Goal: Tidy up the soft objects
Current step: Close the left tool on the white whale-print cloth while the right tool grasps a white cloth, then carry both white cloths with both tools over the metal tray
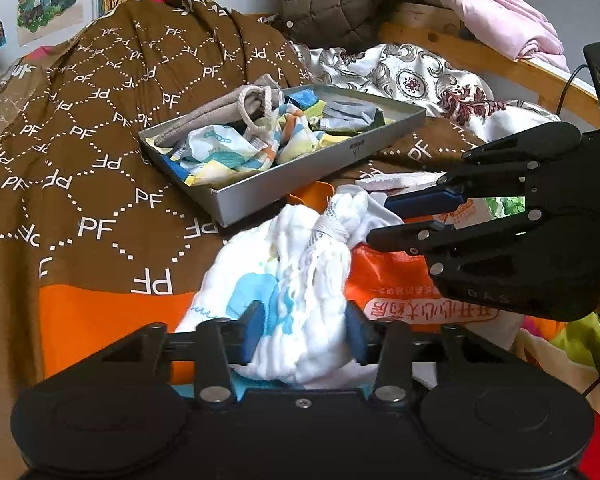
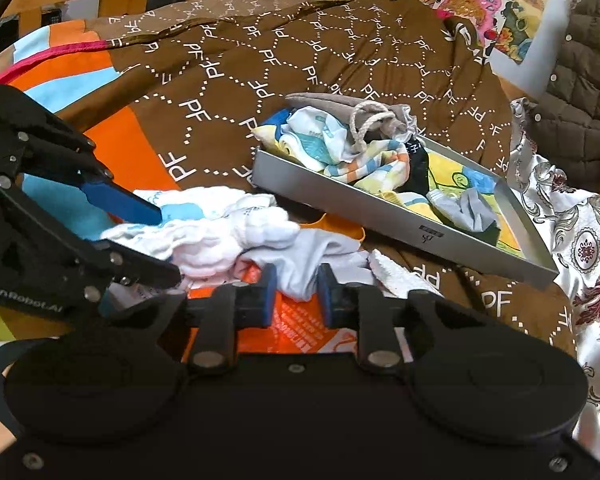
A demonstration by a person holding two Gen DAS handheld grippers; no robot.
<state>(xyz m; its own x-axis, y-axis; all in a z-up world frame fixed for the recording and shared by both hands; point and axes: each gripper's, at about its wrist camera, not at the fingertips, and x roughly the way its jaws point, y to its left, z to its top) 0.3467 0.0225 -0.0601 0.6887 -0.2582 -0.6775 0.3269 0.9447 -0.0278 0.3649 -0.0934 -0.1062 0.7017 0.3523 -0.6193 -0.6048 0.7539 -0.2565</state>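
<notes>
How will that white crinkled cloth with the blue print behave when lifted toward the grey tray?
Probably floppy: the white cloth is bunched and folded between the left gripper jaws, so its loose end may sag and trail. Likely light, being thin fabric. It might snag or drag the white garment beside it, since they overlap in front of the grey tray.

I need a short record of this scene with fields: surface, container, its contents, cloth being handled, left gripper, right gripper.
surface: brown PF-patterned blanket
container: grey tray, lying on the blanket
contents: beige drawstring bag, colourful cloths
cloth being handled: white cloth with blue print, outside the tray
left gripper: shut on the white cloth
right gripper: shut on the other end of the cloth
</notes>
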